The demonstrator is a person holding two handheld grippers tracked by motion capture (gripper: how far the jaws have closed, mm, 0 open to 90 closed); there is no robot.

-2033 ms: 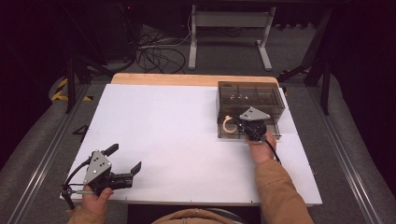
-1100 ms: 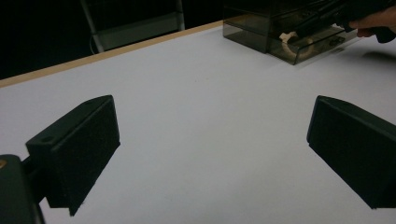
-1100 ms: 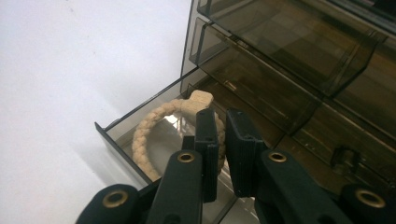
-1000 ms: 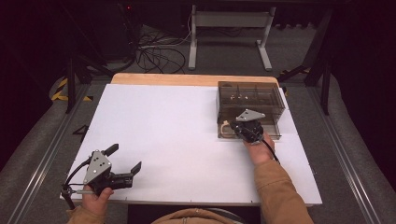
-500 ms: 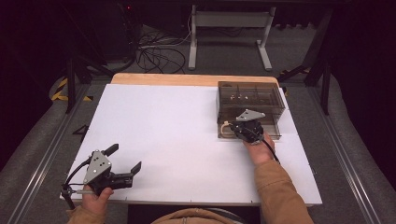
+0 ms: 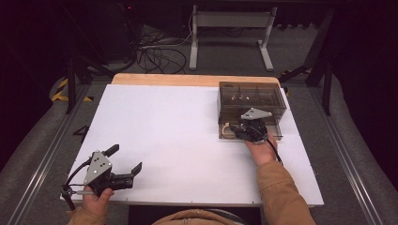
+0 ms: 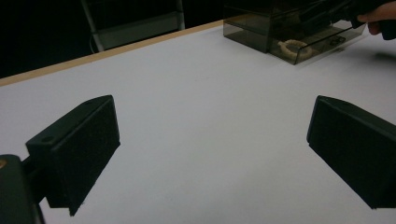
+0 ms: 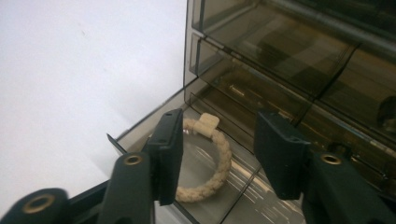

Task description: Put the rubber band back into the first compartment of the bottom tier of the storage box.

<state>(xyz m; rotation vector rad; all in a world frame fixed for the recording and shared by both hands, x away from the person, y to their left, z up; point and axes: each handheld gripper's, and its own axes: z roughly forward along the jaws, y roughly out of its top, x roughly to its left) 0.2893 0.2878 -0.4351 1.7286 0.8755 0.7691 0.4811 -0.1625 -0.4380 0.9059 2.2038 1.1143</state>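
A smoky see-through drawer cabinet (image 6: 251, 96) stands at the table's far right, its lowest drawer (image 6: 224, 136) pulled out toward me. A cream rope ring (image 8: 219, 175) lies flat on the drawer floor. My right gripper (image 6: 240, 132) hangs over that drawer. Its jaws have just been opening, and in the right gripper view (image 8: 219, 151) the ring sits below and between them with neither pad pressing on it. Near the front left edge my left gripper (image 6: 126, 159) rests wide open with nothing between its pads (image 7: 79, 154).
The white tabletop (image 6: 178, 126) spreads between the two hands, with a wooden strip (image 6: 187, 79) along its far edge. The cabinet's upper drawers (image 8: 289, 42) are shut. In the left gripper view the cabinet (image 7: 261, 23), the ring (image 7: 293, 46) and the other hand (image 7: 380, 16) appear far off.
Two seconds ago the ring showed clearly left of the right gripper; the gripper then shifted over it and has stayed there. The left gripper has not moved.
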